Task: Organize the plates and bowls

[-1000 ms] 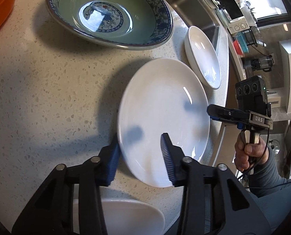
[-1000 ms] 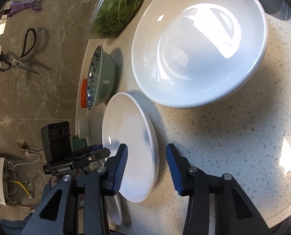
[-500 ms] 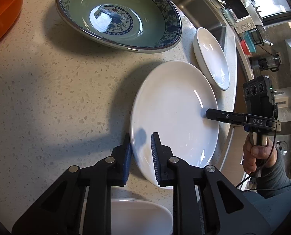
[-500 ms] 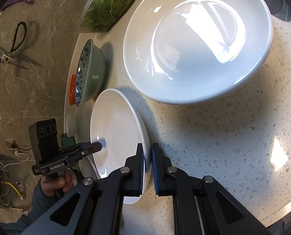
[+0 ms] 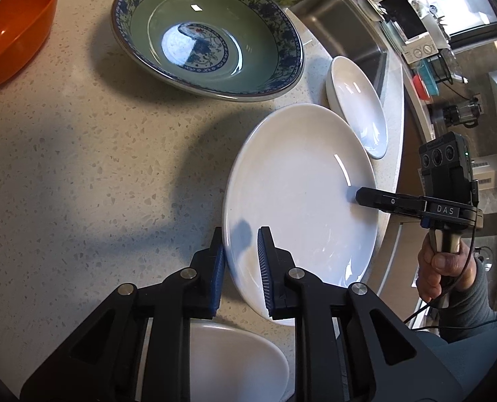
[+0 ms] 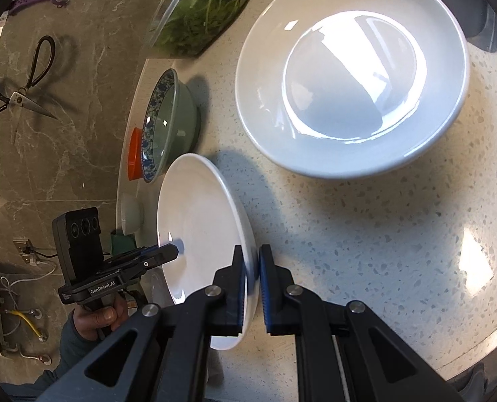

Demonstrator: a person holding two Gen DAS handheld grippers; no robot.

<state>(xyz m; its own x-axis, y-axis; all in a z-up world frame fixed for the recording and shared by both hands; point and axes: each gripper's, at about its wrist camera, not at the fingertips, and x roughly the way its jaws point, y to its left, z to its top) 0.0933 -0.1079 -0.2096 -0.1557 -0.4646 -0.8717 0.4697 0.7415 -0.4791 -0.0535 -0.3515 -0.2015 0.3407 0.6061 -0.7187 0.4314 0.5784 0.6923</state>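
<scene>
A large white plate is held by both grippers, one on each side of its rim, and looks raised off the speckled counter. My left gripper is shut on its near rim. My right gripper is shut on the opposite rim; it also shows in the left wrist view. The plate shows in the right wrist view too. A wide white bowl sits just beyond it on the counter, seen in the left wrist view at the plate's far side.
A green bowl with a blue patterned rim and an orange bowl stand at the back. A small white bowl lies under my left gripper. A sink and a glass dish of greens border the counter.
Both grippers went from open around the plate's rim to shut on it. The plate has since tilted and risen off the counter, shifting slightly toward the wide white bowl.
</scene>
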